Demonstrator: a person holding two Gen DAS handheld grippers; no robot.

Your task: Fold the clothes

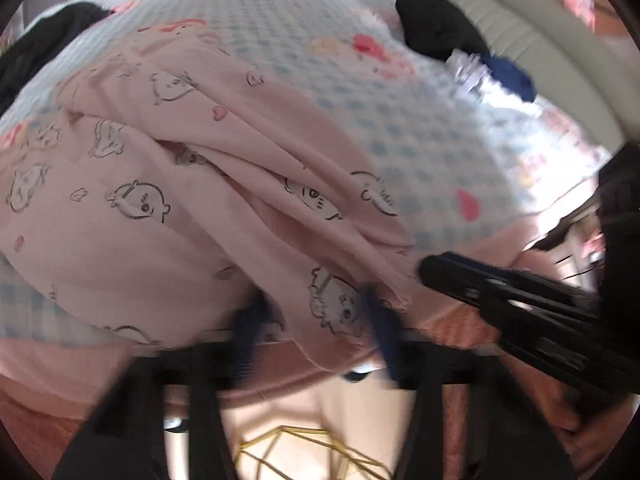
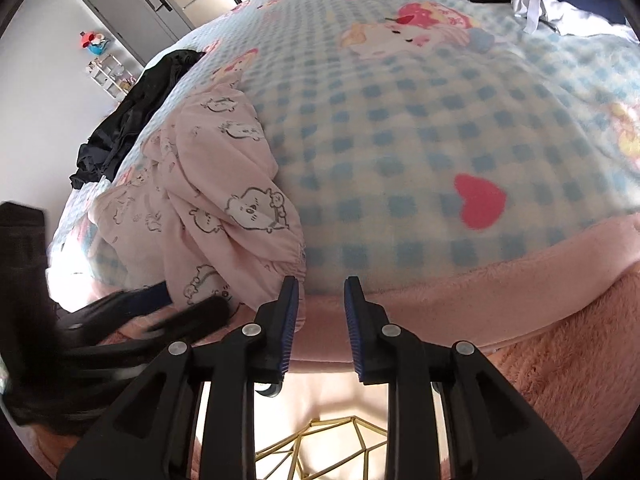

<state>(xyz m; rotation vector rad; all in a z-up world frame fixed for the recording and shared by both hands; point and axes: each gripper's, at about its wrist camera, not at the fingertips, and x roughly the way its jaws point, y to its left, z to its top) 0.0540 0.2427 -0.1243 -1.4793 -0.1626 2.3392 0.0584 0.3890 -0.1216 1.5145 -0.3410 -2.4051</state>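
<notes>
While the left wrist view is smeared with blur, I can still make out the pink printed garment lying crumpled on the bed's blue-checked blanket, near the bed's front edge. My left gripper sits at that garment's hem, its blue pads either side of a fold of pink cloth; the jaws are spread, and I cannot tell whether they actually pinch the fabric. My right gripper hovers at the bed's edge just beside the garment's elastic cuff, jaws spread with a plain gap between the blue pads and nothing held. In the right wrist view the garment is bunched to the left of the gripper, and the left gripper shows as a dark blurred shape low at its near corner. A black garment lies at the bed's far left side. A second black piece, plus white and navy clothes, lie well apart on the far right
</notes>
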